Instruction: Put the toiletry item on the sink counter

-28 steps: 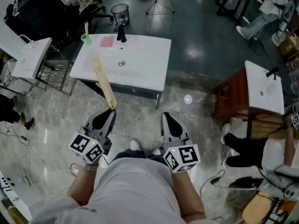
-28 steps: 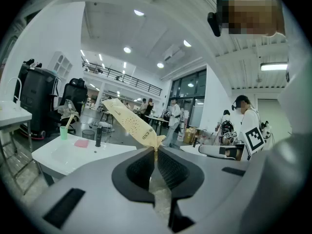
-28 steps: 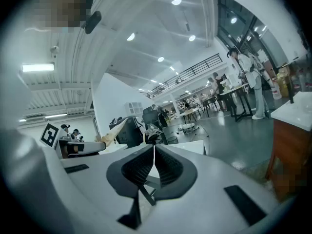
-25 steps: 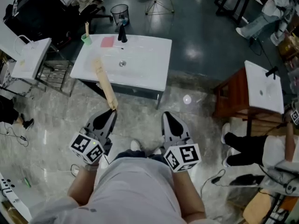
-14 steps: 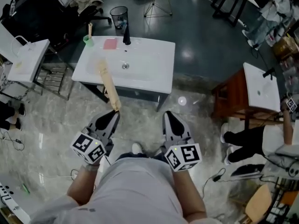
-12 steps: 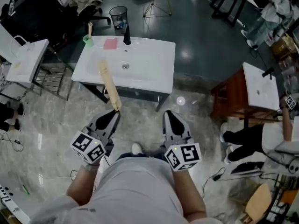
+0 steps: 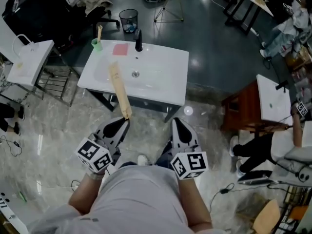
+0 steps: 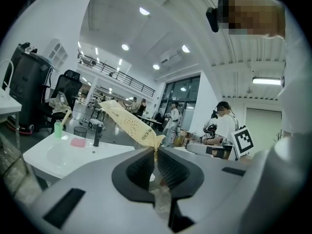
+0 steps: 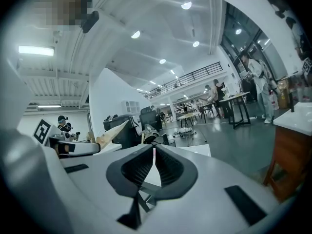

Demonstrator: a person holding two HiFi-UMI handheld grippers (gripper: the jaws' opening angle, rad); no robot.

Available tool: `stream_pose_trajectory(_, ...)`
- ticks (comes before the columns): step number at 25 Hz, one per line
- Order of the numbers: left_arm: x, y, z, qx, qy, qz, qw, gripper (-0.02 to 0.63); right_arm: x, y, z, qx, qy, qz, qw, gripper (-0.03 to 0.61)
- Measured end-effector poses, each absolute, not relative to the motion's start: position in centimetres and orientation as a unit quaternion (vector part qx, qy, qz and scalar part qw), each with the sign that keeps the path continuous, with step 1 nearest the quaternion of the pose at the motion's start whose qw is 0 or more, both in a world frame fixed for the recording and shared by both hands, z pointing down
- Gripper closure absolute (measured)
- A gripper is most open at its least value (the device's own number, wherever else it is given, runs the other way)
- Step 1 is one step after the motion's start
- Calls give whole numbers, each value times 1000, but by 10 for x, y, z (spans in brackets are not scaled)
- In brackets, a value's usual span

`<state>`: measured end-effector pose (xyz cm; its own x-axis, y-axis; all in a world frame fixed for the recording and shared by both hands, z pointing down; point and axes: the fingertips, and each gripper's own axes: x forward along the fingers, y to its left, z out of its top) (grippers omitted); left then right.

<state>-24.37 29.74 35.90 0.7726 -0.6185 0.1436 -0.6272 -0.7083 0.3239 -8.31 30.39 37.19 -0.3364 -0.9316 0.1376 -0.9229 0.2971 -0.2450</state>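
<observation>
A long tan toiletry tube (image 7: 120,89) sticks forward from my left gripper (image 7: 126,121), which is shut on its crimped end. In the left gripper view the tube (image 8: 126,123) rises up and to the left from the pinched jaws of the left gripper (image 8: 156,152). The white sink counter (image 7: 165,82) stands a step ahead on the floor, and the tube's far end overlaps its basin in the head view. My right gripper (image 7: 176,122) is held level beside the left one, shut and empty (image 9: 154,152).
On the counter's back edge stand a green cup with a toothbrush (image 7: 97,44), a pink pad (image 7: 120,49) and a black faucet (image 7: 139,40). A second sink on a wooden stand (image 7: 271,101) is at the right, with a seated person (image 7: 258,145) by it. A wire rack (image 7: 53,79) stands left.
The sink counter has come closer and shifted right in the head view. Both grippers keep their pose, and the tube stays pinched in the left one.
</observation>
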Motion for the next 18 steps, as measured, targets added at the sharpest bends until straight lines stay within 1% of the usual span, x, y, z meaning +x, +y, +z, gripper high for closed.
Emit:
stream_pose_trajectory(7,-218,242,364,916,-359,20,176,583,-59,237,382,-557,817,-149,22,554)
stream_pose_trajectory(12,-204,217,370,911,-371,23,180,583,-50,203,391,-541,826,-158,17,554)
stream_pose_trajectory(18,-171,156,384,899,-394,27,187,583,-23,134,402,-515,841,-166,10,554)
